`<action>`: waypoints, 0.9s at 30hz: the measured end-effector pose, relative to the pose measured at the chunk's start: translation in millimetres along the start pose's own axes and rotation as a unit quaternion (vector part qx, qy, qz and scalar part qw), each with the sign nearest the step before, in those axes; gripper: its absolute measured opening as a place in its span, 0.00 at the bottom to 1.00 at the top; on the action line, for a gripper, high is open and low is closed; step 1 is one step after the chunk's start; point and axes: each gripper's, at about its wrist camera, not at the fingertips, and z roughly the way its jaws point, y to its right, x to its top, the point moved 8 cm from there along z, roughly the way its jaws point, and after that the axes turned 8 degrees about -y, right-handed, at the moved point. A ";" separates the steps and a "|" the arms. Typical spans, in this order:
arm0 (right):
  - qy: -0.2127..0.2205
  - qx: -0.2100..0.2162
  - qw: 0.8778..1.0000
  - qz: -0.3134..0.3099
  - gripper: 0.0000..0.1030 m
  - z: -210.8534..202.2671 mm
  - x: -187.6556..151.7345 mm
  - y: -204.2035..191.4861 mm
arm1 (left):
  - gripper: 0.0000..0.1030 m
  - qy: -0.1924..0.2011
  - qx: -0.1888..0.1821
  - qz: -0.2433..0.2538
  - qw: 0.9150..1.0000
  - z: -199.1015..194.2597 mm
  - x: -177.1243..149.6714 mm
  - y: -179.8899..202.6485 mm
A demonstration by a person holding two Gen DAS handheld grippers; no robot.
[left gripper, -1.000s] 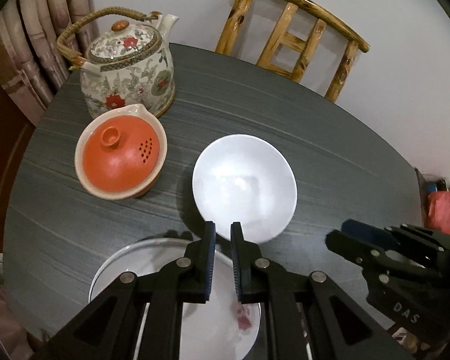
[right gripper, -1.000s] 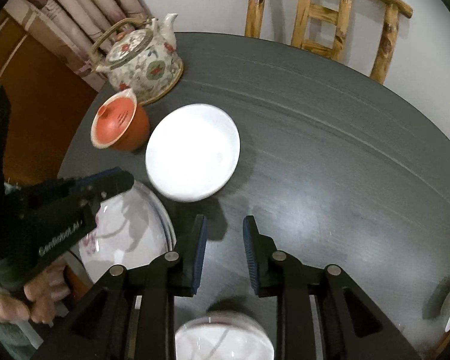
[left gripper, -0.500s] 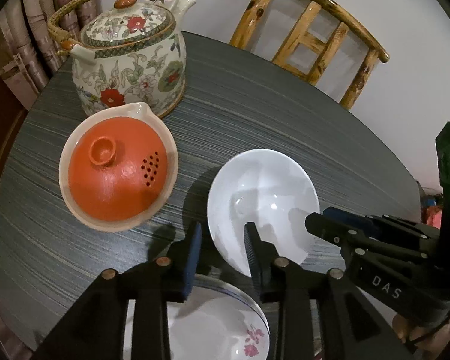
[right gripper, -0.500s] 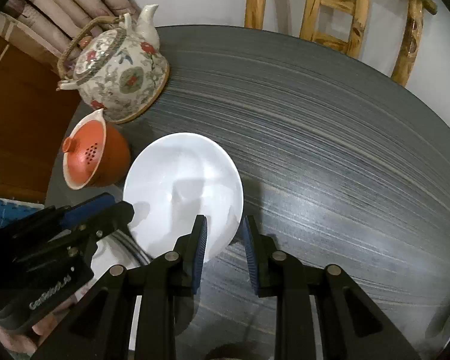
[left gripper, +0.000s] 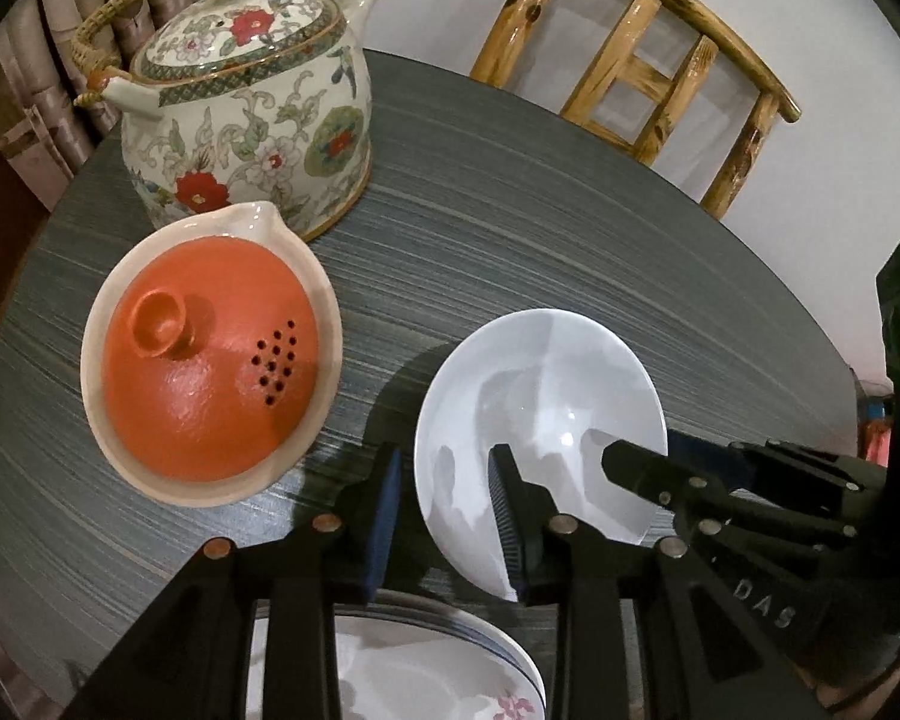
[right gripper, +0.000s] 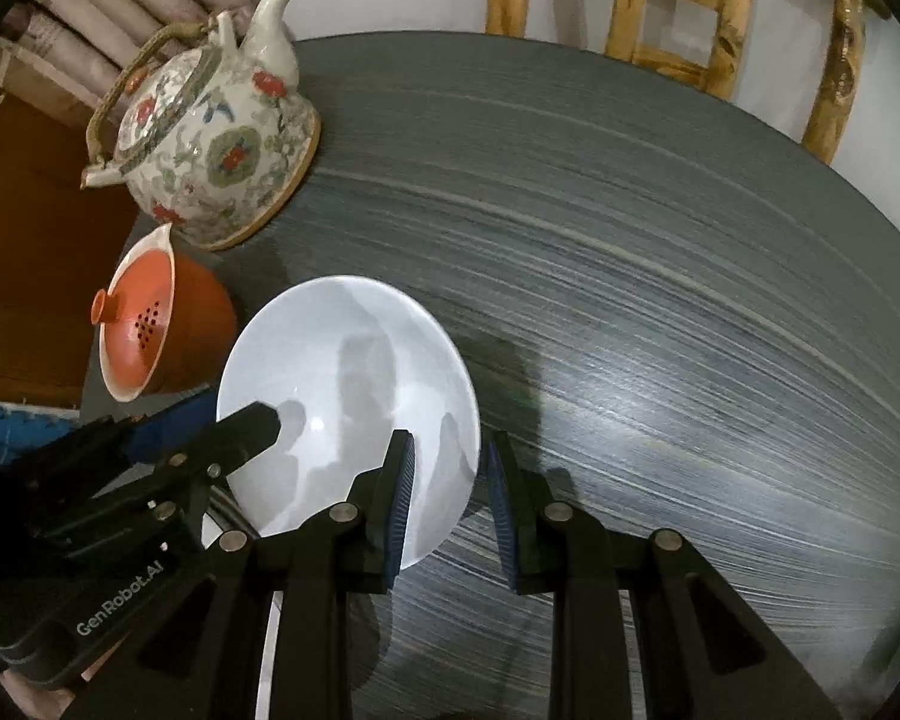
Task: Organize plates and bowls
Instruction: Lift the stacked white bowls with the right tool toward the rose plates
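- The bowl [left gripper: 540,420] is plain glossy white, wide and shallow, upright on the dark streaked surface [left gripper: 510,240] beside an orange lidded pot [left gripper: 210,354].
- Left gripper [left gripper: 444,516] and right gripper [right gripper: 447,504] each straddle its rim, jaws apart, not pressing.

Both tools are matte black plastic linkages with round silver rivets and ribbed dark-blue pads lining the jaws. The left gripper [left gripper: 444,510] carries white "GenRobot.AI" lettering on its side; the right gripper [right gripper: 447,498] shows "DAS" in raised letters.
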 end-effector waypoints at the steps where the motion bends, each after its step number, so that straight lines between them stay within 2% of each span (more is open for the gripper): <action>1: -0.001 -0.004 1.000 -0.004 0.19 1.3 -0.4 -1.4 | 0.29 0.001 -0.001 0.001 1.000 -0.2 0.3 0.2; 3: 0.001 -0.019 1.000 -0.010 0.16 2.4 -1.1 -2.2 | 0.20 0.004 -0.001 0.002 1.000 -1.4 0.0 0.1; 7: 0.002 -0.024 1.000 -0.006 0.12 3.2 -1.6 0.1 | 0.13 0.006 0.019 0.007 1.000 -1.0 0.4 -3.3; 17: -0.005 -0.005 1.000 0.009 0.12 12.6 4.4 5.1 | 0.12 -0.013 0.023 0.008 1.000 9.4 -1.9 -2.0; 19: -0.003 -0.002 1.000 0.012 0.11 15.3 6.7 7.8 | 0.12 -0.010 0.028 0.014 0.999 9.6 -2.5 -0.8; 21: -0.001 -0.006 1.000 0.008 0.11 15.1 6.9 8.5 | 0.07 -0.011 0.036 0.016 0.999 9.6 -3.4 -1.0; 27: 0.007 -0.008 1.000 0.011 0.10 10.3 3.4 11.3 | 0.07 -0.006 0.030 0.023 0.999 2.4 -4.0 4.9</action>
